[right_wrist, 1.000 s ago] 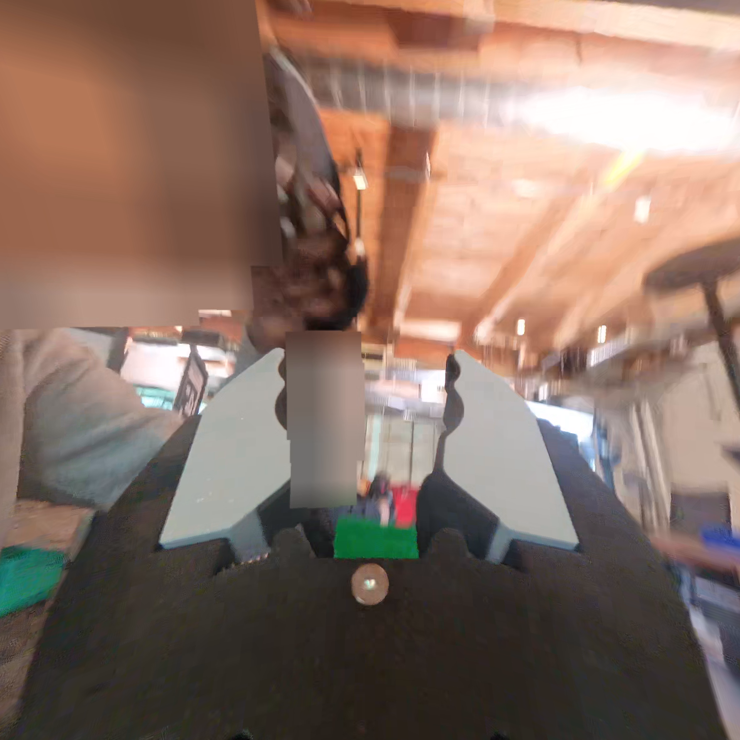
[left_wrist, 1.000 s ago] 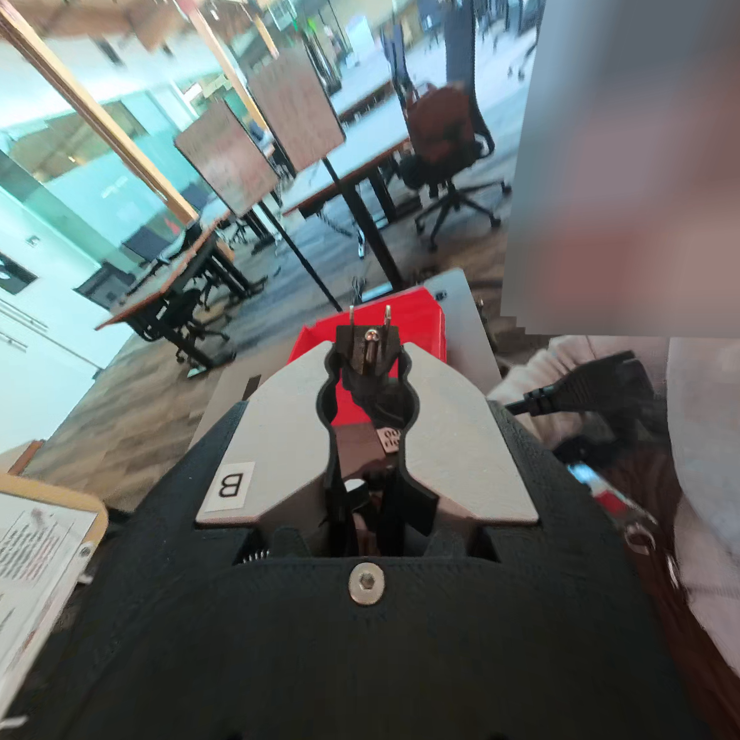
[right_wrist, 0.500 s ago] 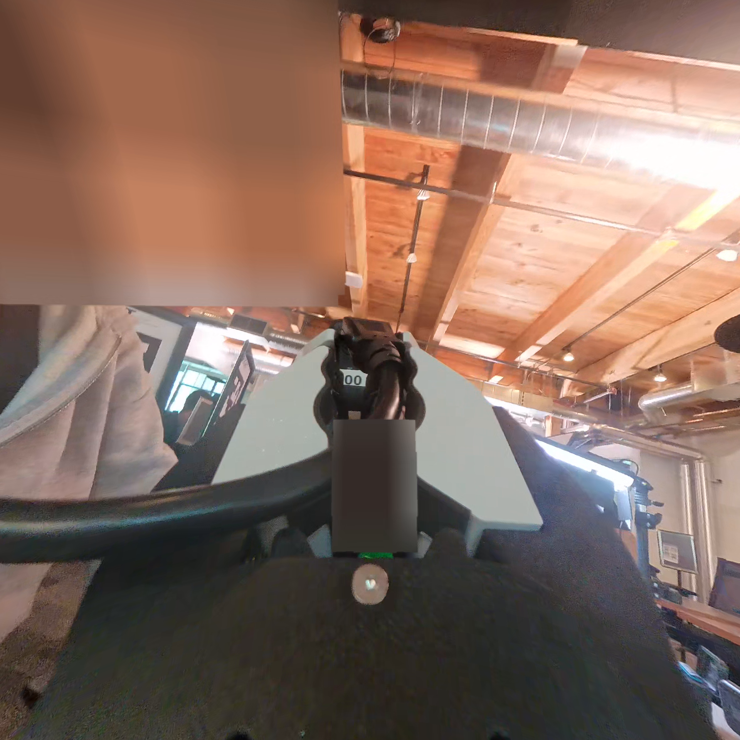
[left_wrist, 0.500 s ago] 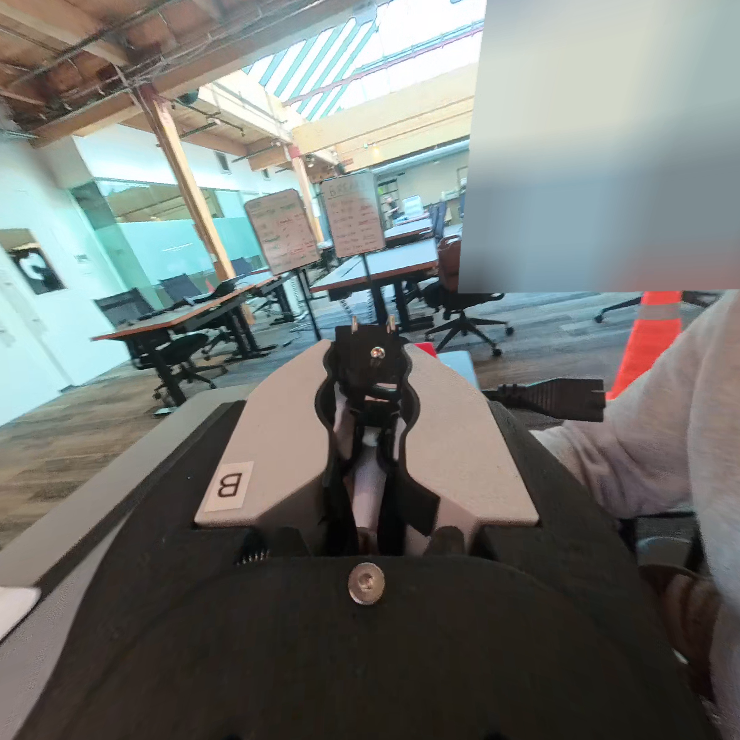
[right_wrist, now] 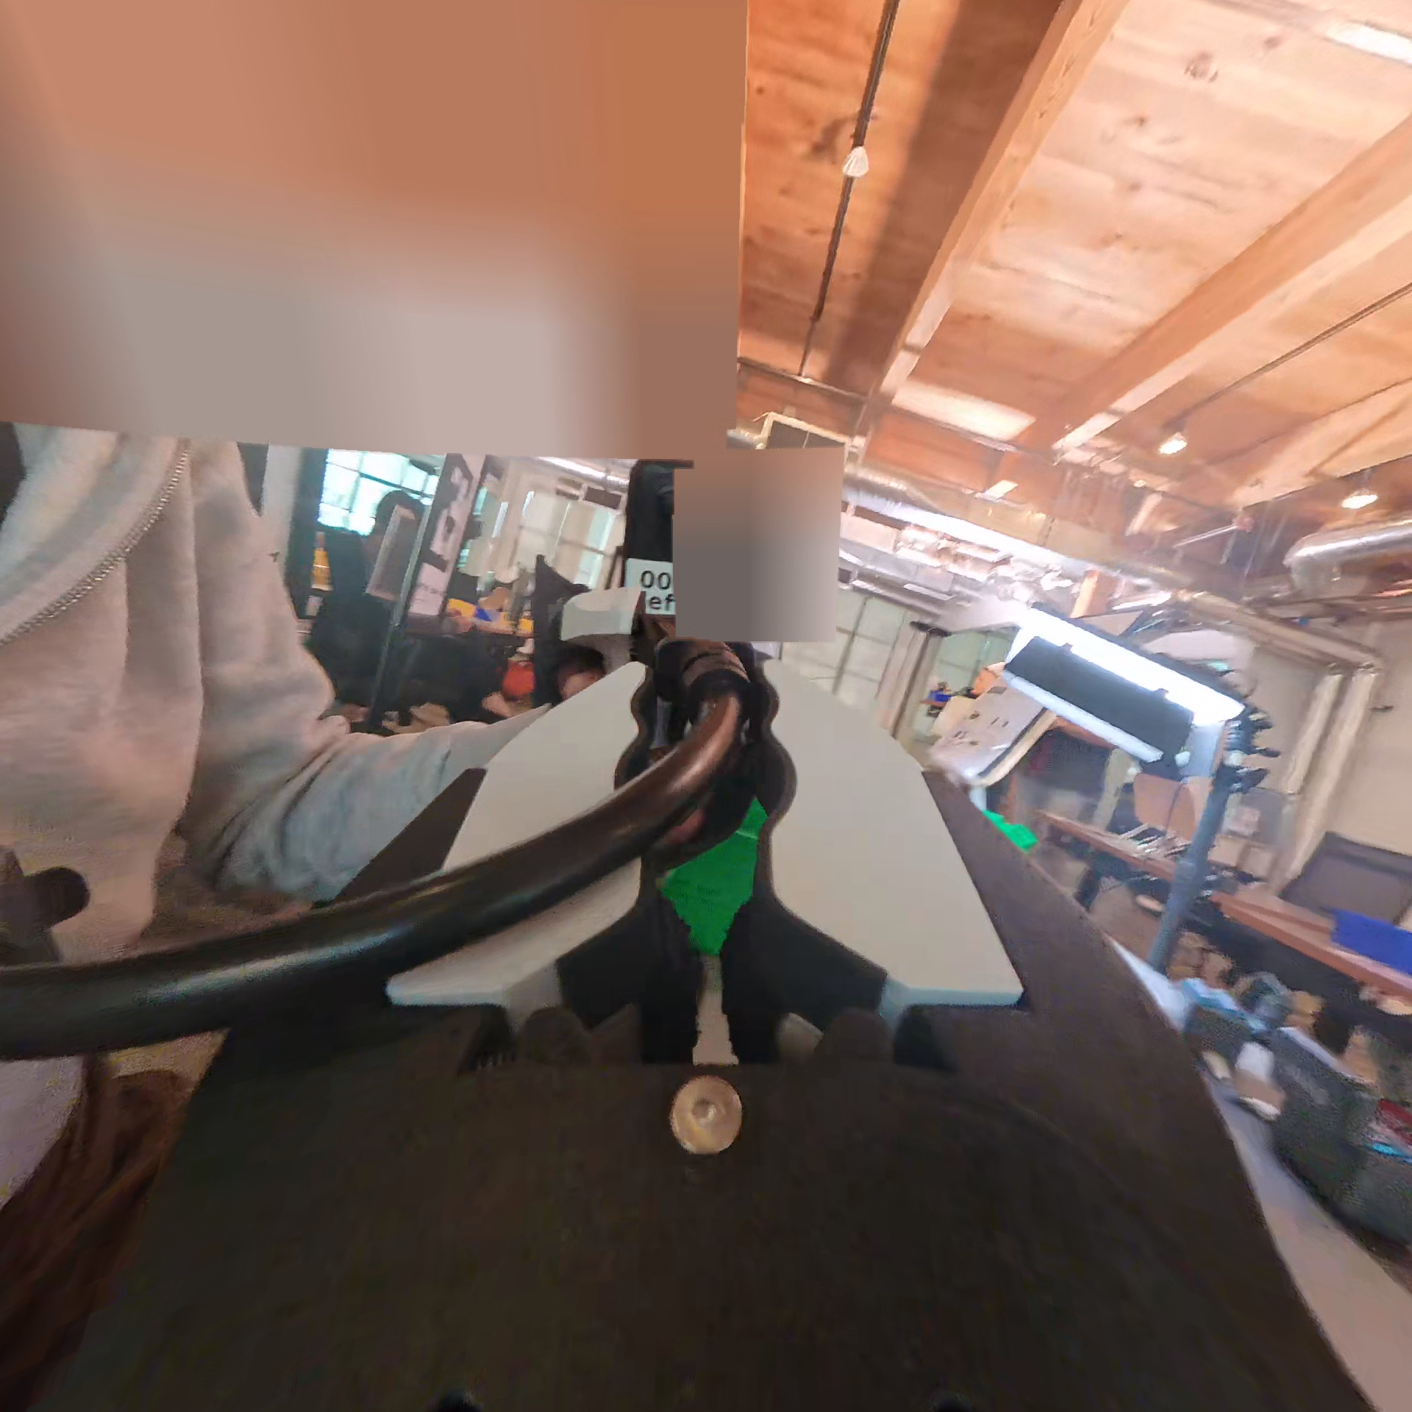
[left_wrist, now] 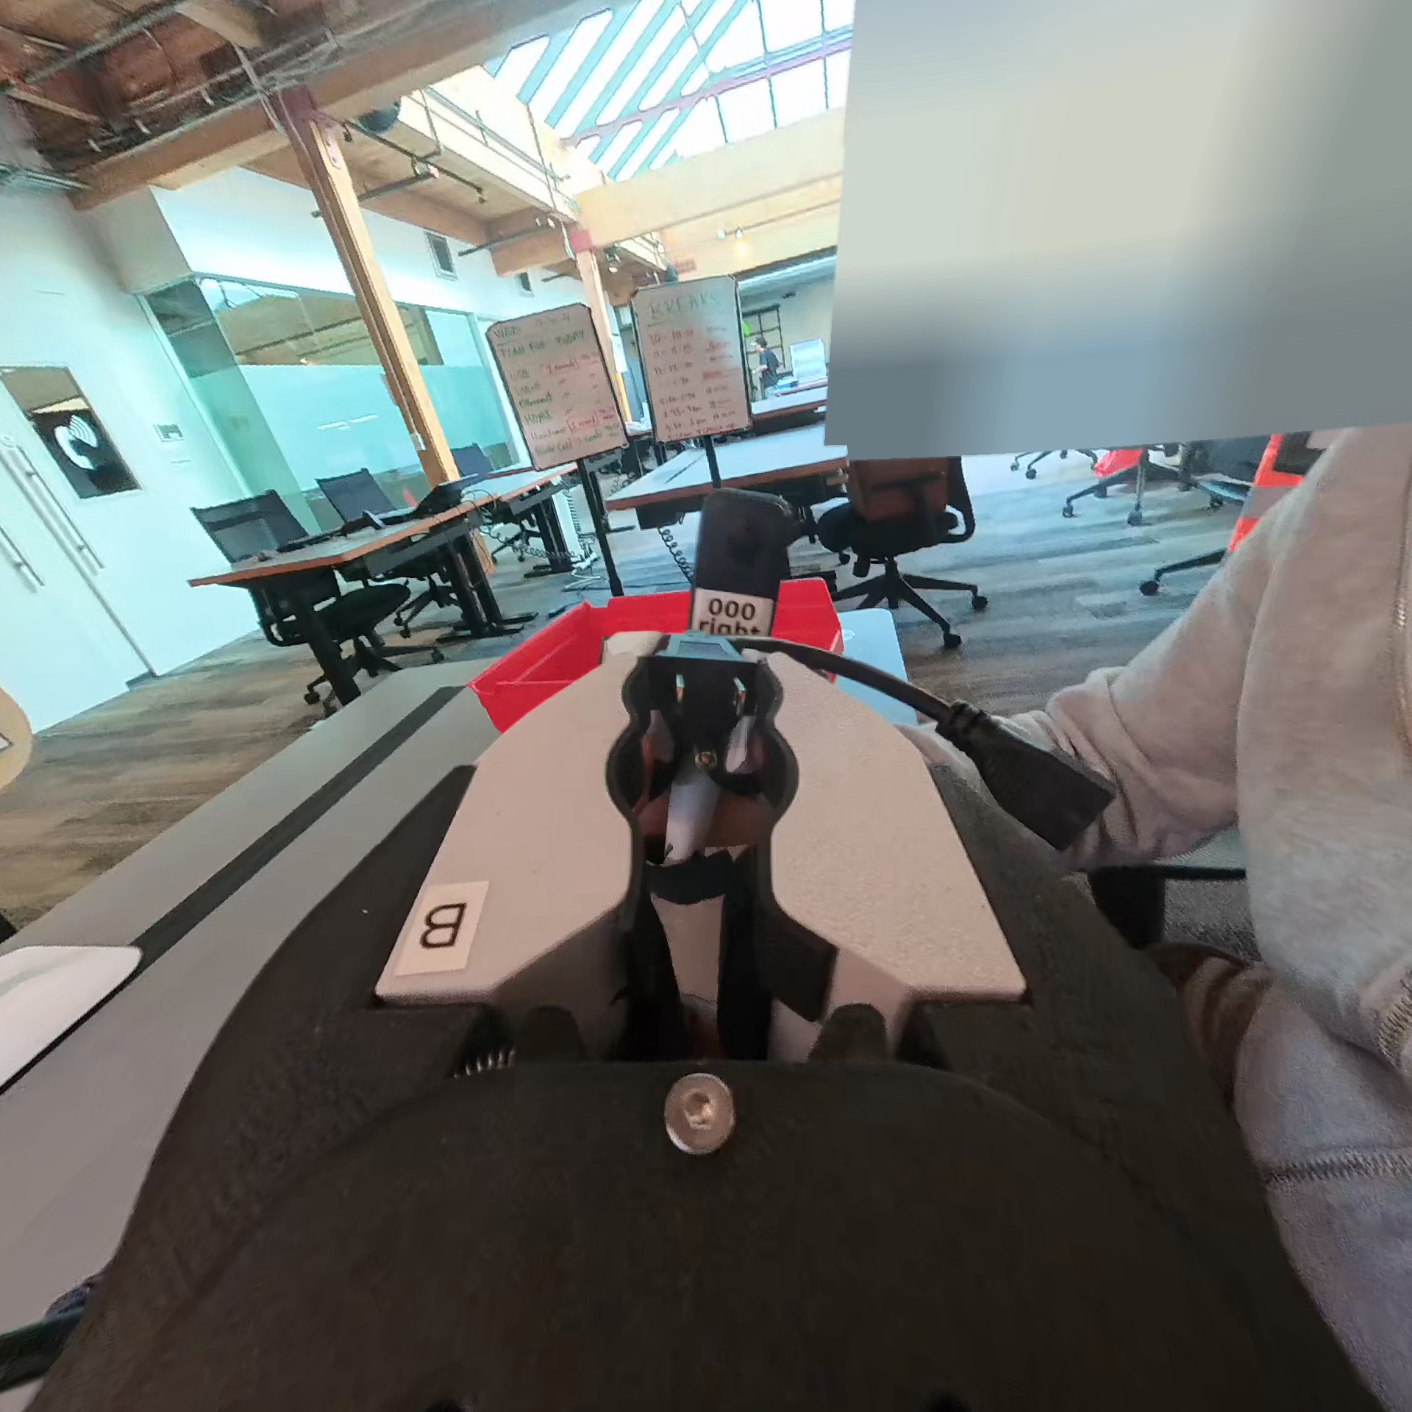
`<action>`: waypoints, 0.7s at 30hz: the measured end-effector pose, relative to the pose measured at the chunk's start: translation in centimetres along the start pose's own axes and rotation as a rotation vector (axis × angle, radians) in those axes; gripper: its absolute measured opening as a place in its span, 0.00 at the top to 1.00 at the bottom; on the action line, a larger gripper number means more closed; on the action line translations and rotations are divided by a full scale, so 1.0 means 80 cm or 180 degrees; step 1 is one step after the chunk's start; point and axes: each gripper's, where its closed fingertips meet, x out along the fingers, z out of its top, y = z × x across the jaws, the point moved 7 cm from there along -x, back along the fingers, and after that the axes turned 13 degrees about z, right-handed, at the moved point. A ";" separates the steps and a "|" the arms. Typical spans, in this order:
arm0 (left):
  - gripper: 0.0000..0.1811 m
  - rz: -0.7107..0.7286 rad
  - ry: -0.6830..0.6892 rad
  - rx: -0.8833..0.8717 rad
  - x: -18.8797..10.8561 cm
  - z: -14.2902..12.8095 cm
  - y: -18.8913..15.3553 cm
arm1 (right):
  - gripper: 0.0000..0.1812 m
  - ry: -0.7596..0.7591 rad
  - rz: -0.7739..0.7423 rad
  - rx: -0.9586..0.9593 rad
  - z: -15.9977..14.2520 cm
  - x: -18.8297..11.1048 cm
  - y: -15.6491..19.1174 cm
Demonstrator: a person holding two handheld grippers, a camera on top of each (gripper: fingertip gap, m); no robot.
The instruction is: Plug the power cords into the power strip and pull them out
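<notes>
black power cord (right_wrist: 397, 909), curved, clamped midair

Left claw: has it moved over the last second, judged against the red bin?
Yes. The left claw has tilted up and then drawn back: the red bin, earlier hidden behind its tips, now shows beyond them, with office desks and ceiling above.

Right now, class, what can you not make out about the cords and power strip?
Power strip: in neither view.
Plug: left view, mostly buried between fingers of the left gripper.
Cord: right view, cut off by the left edge; the right gripper hides its clamped part.
Bench clutter: right view, blurred.
</notes>
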 end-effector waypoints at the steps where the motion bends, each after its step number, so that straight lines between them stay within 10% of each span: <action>1: 0.86 -0.0041 0.0019 0.0001 -0.002 -0.002 0.000 | 0.87 -0.0012 0.0103 0.0150 -0.003 0.001 0.000; 21: 0.84 -0.0107 0.0639 -0.0359 -0.023 -0.030 0.005 | 0.86 0.0577 0.0221 0.0153 -0.017 0.009 0.003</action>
